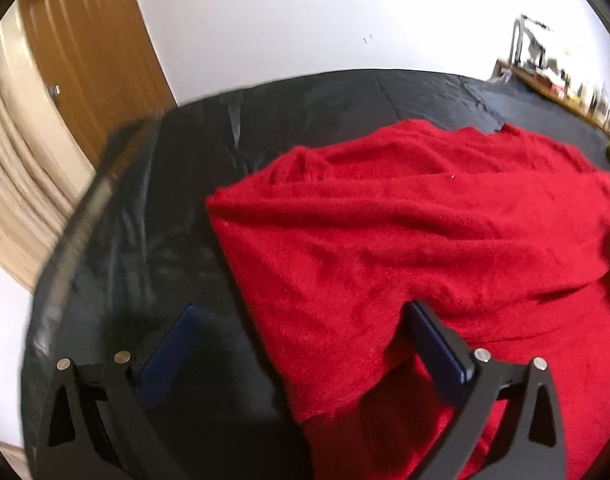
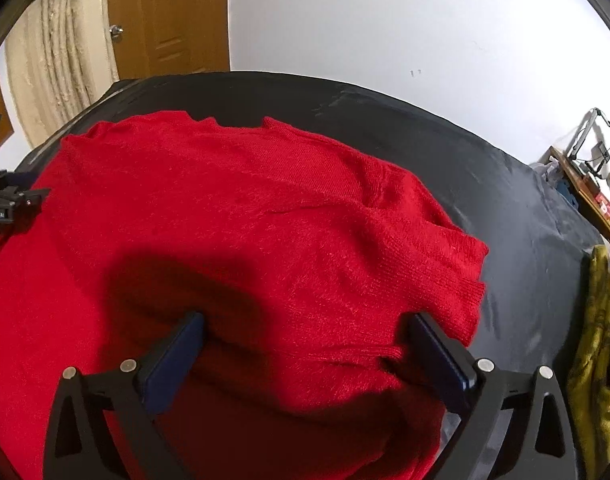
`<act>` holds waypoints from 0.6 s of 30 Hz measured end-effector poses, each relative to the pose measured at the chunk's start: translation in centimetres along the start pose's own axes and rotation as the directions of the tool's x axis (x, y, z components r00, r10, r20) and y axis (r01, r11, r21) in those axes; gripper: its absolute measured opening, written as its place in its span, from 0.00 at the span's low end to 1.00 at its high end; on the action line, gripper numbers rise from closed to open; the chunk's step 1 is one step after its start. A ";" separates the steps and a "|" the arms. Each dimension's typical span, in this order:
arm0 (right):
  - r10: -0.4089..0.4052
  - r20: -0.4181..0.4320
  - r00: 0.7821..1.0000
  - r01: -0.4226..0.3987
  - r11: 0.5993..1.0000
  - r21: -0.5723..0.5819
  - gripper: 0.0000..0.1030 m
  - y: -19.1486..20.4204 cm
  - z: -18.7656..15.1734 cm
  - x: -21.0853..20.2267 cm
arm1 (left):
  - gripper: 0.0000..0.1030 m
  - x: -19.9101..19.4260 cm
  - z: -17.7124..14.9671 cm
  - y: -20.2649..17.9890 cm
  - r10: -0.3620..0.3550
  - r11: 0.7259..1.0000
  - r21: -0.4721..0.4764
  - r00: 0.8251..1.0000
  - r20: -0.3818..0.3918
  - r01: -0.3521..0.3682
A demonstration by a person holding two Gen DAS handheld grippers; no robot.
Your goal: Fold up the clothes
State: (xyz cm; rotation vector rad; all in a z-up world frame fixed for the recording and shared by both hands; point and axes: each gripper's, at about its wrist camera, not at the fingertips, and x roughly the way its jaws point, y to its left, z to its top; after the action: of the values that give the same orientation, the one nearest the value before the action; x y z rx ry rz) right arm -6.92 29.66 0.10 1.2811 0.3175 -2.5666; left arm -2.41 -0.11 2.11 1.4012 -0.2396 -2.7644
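- White wall at the back; wooden door with a metal knob stands at its left end, beyond the far left corner of the sweater.
- Cream ribbed panel, upright, just left of the door; what it is cannot be told.
- Black sheet, glossy and creased, covers the flat work surface and shows on all far sides of the sweater.
- Red sweater, knitted and fuzzy, lies spread on the black sheet, folded over itself: an upper layer ends in a near edge that rests on a lower layer of the same garment. A ribbed hem or cuff shows at its right corner in the right wrist view.
- Left gripper, jaws wide apart, nothing clamped. Its right finger stands over the sweater's near left part; its left finger stands over bare sheet, just off the sweater's left edge. Contact with the cloth cannot be told.
- Right gripper, jaws wide apart, nothing clamped. Both blue-padded fingers stand over the sweater's near fold, its shadow cast on the cloth between them.
- Olive-yellow cloth, crumpled, on the sheet to the right of the sweater, apart from it.
- Cluttered wooden shelf or desk, far right of the sweater, beyond the sheet.
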 end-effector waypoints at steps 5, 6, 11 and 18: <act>-0.004 0.014 1.000 0.004 1.000 0.000 0.99 0.2 -0.6 -0.6 | 1.00 -0.4 -0.5 0.7 -0.012 1.000 -0.026 1.000 -0.024 0.011; -0.002 0.018 1.000 0.002 1.000 -0.006 0.99 0.3 -0.7 -0.6 | 1.00 -0.7 -0.9 0.9 -0.009 1.000 -0.030 1.000 -0.029 0.008; 0.048 0.070 0.996 -0.048 0.999 0.000 0.99 0.5 -3.8 -4.5 | 1.00 -3.8 -4.0 2.4 -0.035 0.998 -0.052 0.999 -0.009 0.034; 0.117 0.114 0.987 -0.118 0.993 0.004 0.99 1.5 -8.9 -9.9 | 1.00 -9.6 -8.8 3.9 -0.110 0.988 -0.102 0.993 0.044 0.114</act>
State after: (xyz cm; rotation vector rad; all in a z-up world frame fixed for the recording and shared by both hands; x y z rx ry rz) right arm 5.97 32.26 2.75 1.1163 0.1992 -2.5313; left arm 10.24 -4.03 5.28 1.3796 -0.0162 -2.8477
